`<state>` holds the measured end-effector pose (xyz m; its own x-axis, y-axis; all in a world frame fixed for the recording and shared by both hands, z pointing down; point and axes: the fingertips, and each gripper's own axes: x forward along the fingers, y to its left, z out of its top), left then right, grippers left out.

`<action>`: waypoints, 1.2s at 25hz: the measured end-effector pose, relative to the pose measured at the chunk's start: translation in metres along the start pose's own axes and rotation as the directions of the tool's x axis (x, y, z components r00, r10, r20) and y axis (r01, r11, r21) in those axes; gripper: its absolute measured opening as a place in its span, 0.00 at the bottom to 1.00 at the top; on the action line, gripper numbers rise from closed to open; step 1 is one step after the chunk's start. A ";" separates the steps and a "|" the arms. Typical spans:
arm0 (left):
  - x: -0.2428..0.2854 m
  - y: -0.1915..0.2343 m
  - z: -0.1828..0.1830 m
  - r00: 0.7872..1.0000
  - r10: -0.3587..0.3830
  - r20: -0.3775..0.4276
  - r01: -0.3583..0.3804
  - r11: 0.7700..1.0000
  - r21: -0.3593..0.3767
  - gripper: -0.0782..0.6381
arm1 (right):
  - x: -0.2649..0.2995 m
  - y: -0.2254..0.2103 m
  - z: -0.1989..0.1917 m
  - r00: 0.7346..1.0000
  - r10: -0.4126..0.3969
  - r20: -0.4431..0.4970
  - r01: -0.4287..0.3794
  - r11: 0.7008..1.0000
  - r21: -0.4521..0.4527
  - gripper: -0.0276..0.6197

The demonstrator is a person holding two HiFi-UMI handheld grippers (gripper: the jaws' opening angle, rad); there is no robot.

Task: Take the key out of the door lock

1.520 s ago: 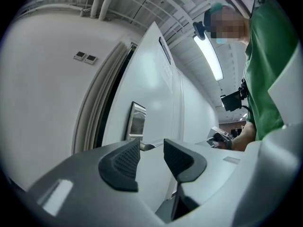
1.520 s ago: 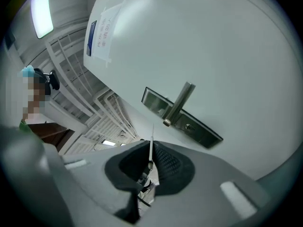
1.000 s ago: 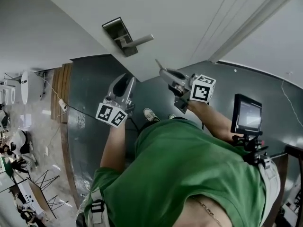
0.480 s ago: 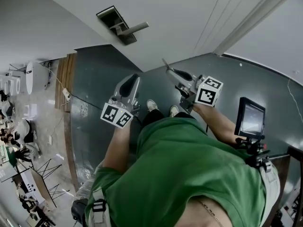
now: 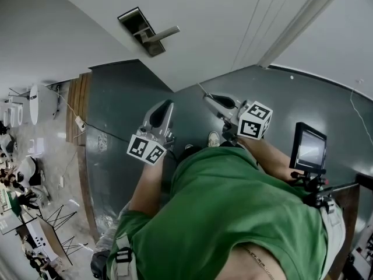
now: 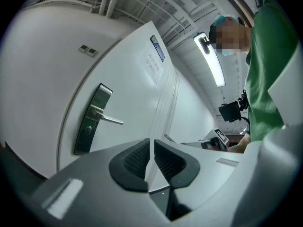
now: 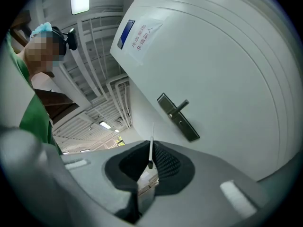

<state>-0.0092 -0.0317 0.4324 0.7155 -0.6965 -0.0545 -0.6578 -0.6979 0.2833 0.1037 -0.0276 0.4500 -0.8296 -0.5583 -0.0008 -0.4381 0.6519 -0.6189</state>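
Observation:
The steel lock plate (image 5: 141,31) with its lever handle (image 5: 160,35) sits on the white door (image 5: 221,22), well away from both grippers. My right gripper (image 5: 207,97) is shut on the thin metal key (image 7: 152,148), whose blade sticks out past the pads toward the door. In the right gripper view the lock plate (image 7: 179,118) lies beyond the key tip, apart from it. My left gripper (image 5: 165,105) hangs to the left of the right one. Its jaws are closing, with only a thin slit and nothing between the pads (image 6: 137,157). From there the lock plate (image 6: 90,122) shows up and to the left.
A small monitor on a rig (image 5: 309,147) stands at my right side. A printed notice (image 6: 154,63) is stuck high on the door. The door's edge (image 5: 175,89) meets the dark floor (image 5: 116,115) just ahead of the grippers. A wooden strip (image 5: 74,107) lies left.
Both grippers have drawn back and lower from the door, so the lock sits farther off. The left jaws have come together. The right gripper keeps the key.

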 end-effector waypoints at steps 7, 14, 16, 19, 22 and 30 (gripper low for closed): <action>-0.010 0.000 -0.002 1.000 -0.026 0.003 0.026 0.999 -0.029 0.16 | 0.002 0.002 -0.013 0.998 -0.049 -0.042 0.046 0.997 -0.069 0.08; -0.024 -0.005 -0.007 0.996 -0.072 -0.058 0.070 0.997 -0.037 0.16 | 0.003 0.006 -0.023 0.992 -0.092 -0.082 0.081 0.989 -0.123 0.08; -0.040 -0.011 -0.007 0.995 -0.076 -0.066 0.073 0.996 -0.043 0.16 | 0.003 0.021 -0.033 0.991 -0.103 -0.090 0.091 0.988 -0.127 0.08; -0.062 -0.013 -0.007 0.997 -0.062 -0.054 0.060 0.997 -0.045 0.16 | 0.004 0.040 -0.052 0.989 -0.112 -0.095 0.099 0.986 -0.134 0.08; -0.065 -0.007 -0.007 0.999 -0.031 -0.023 0.029 0.998 -0.053 0.16 | 0.007 0.043 -0.059 0.989 -0.118 -0.094 0.104 0.985 -0.139 0.08; -0.085 -0.015 -0.006 1.000 -0.015 0.002 0.015 0.997 -0.075 0.15 | 0.001 0.067 -0.077 0.986 -0.143 -0.090 0.128 0.979 -0.158 0.08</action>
<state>-0.0589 0.0392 0.4386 0.7251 -0.6860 -0.0604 -0.6272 -0.6941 0.3533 0.0469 0.0556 0.4688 -0.7859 -0.5978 0.1583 -0.5899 0.6480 -0.4818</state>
